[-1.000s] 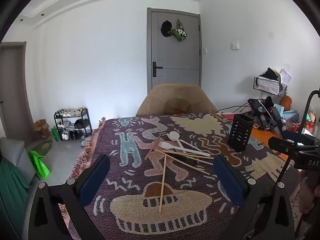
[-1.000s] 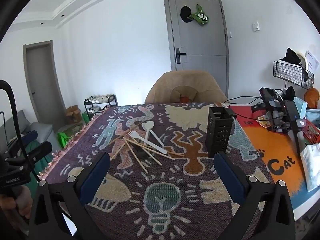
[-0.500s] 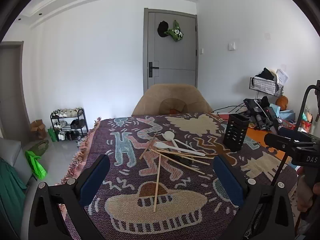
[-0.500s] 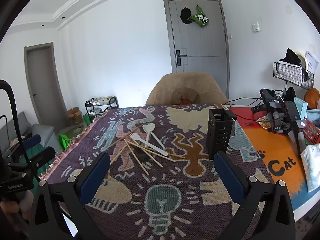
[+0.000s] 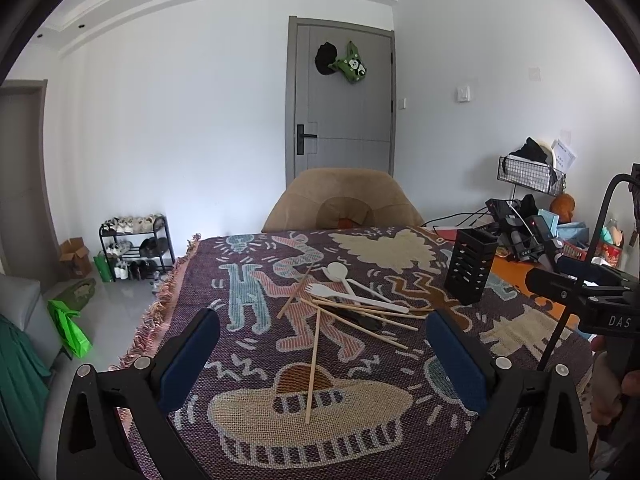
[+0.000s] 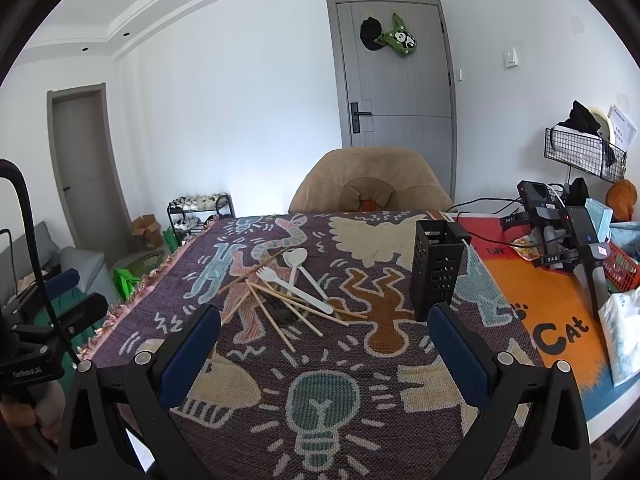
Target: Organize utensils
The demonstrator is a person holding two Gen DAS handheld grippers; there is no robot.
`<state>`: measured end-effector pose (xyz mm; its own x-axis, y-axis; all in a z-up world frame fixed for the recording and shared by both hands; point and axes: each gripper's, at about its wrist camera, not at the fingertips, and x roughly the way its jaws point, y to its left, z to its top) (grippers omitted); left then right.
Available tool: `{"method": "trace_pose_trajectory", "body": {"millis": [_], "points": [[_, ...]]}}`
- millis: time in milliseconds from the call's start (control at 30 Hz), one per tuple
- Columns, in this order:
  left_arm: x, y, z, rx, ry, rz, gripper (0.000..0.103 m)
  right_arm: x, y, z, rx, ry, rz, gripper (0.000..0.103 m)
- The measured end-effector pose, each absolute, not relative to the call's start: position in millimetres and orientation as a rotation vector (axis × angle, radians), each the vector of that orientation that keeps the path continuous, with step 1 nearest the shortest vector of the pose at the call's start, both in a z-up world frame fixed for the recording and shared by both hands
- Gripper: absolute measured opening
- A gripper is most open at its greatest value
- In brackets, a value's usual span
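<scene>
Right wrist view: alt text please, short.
Open hand-held gripper above a patterned tablecloth, holding nothing. Ahead lies a loose pile of wooden chopsticks, a white spoon and white fork; a black slotted holder stands upright to their right.

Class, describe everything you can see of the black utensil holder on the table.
The black utensil holder is a tall, square, open-topped caddy, apparently plastic, with rows of small slots through its walls. It stands upright on the patterned woven cloth, right of the loose pile of utensils and apart from it. Nothing visibly sticks out of it. Neither gripper touches it.
</scene>
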<state>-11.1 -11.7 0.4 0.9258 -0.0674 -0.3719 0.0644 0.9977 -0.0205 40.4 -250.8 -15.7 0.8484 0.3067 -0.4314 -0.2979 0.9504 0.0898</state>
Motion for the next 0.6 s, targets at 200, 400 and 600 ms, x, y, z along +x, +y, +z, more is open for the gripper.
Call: {"method": "trace_pose_trajectory", "body": {"millis": [200, 400, 600], "points": [[-10.8, -9.5, 2.8, -0.013, 0.381, -0.077, 0.103, 41.2, -251.2, -16.5, 0.025, 0.463, 0.319, 0.103], [-11.4, -7.5, 2.8, -0.017, 0.373, -0.07, 0.103, 42.0, -251.5, -15.9, 0.024, 0.463, 0.317, 0.103], [-11.0, -6.0, 2.0, -0.019, 0.373, -0.067, 0.103, 42.1, -250.8, -15.3, 0.019, 0.462, 0.314, 0.103]]}}
